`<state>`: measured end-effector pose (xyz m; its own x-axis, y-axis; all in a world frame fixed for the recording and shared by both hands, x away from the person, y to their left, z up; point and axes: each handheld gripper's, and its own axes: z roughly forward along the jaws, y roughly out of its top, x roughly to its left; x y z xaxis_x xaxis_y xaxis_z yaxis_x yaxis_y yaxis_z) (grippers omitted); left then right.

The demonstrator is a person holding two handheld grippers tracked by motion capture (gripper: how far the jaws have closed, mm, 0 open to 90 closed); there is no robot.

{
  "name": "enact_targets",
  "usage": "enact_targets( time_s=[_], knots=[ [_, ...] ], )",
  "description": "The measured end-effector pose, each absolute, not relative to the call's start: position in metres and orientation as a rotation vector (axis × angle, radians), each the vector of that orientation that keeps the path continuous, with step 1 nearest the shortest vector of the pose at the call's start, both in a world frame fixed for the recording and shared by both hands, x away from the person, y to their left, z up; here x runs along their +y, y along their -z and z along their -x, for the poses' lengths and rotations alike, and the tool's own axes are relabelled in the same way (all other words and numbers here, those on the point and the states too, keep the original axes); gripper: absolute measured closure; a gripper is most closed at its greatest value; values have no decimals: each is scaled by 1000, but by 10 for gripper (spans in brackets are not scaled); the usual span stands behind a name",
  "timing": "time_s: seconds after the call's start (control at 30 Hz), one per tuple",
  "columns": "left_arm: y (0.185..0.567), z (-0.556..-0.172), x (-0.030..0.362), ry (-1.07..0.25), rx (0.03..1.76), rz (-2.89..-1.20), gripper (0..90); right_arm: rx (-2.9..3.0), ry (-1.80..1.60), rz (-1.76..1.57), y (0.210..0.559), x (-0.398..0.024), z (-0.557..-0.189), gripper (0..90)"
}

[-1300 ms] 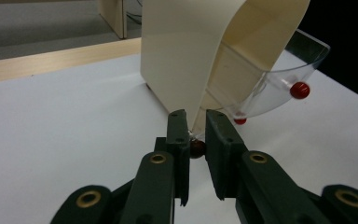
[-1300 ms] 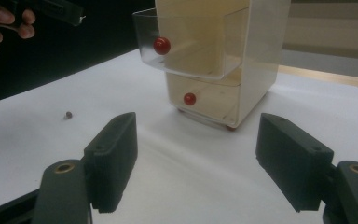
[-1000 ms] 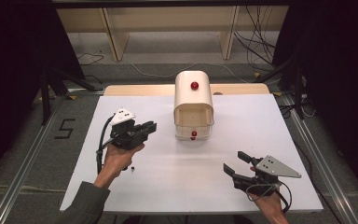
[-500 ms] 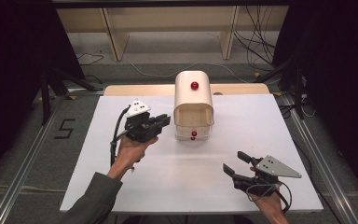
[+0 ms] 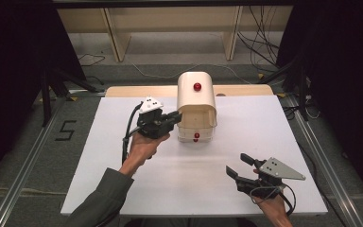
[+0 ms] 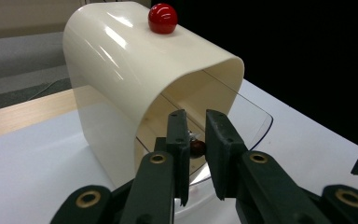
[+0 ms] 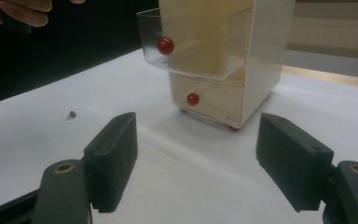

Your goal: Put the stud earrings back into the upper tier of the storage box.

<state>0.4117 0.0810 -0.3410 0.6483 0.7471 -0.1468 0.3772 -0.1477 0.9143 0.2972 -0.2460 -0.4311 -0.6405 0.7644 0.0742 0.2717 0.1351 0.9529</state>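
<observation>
A small cream cabinet (image 5: 196, 97) with an arched top stands on a white table (image 5: 123, 189), toward the far side and near the middle. A red ball knob (image 5: 197, 87) sits on its roof. It holds two clear drawers, one above the other. The upper drawer (image 7: 191, 51) is pulled partway out of the front, toward the person, and its red knob (image 7: 165, 45) is free, with nothing touching it. The lower drawer (image 7: 209, 100) is pushed in, and its own small red knob (image 7: 192, 98) faces forward. The left gripper (image 5: 176, 116), held in the person's left hand (image 5: 142, 144), is raised at the cabinet's front left corner, level with the upper drawer and just beside it. Its jaws are drawn close together, leaving only a narrow slit, and they grip nothing that can be made out. In the left gripper view a dark red ball shows in the slit between the jaws of that gripper (image 6: 196, 140), apparently farther off behind the clear drawer wall (image 6: 247, 121). The right gripper (image 5: 236, 163) rests low near the front right of the table, well apart from the cabinet, pointing toward it. Its jaws stand wide apart and empty, as the right gripper view (image 7: 196, 154) shows. A tiny dark speck (image 7: 72, 114) lies on the table left of the cabinet in that view.
</observation>
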Motion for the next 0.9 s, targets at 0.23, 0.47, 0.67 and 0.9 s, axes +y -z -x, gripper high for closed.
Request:
enact_targets(
  time_s=[0.23,0.47,0.67,0.9],
  knots=[
    [346,-417,72,-406,910,-1753,793,1990,-1524,-998,431,-246,-297,298],
    [350,-421,66,-404,907,-1758,791,1988,-1524,-994,432,-246,-298,298],
    [355,-424,63,-403,913,-1774,784,1991,-1521,-995,432,-246,-298,298],
    [352,-422,66,-374,930,-1768,633,1991,-1523,-991,432,-246,-298,298]
  ],
)
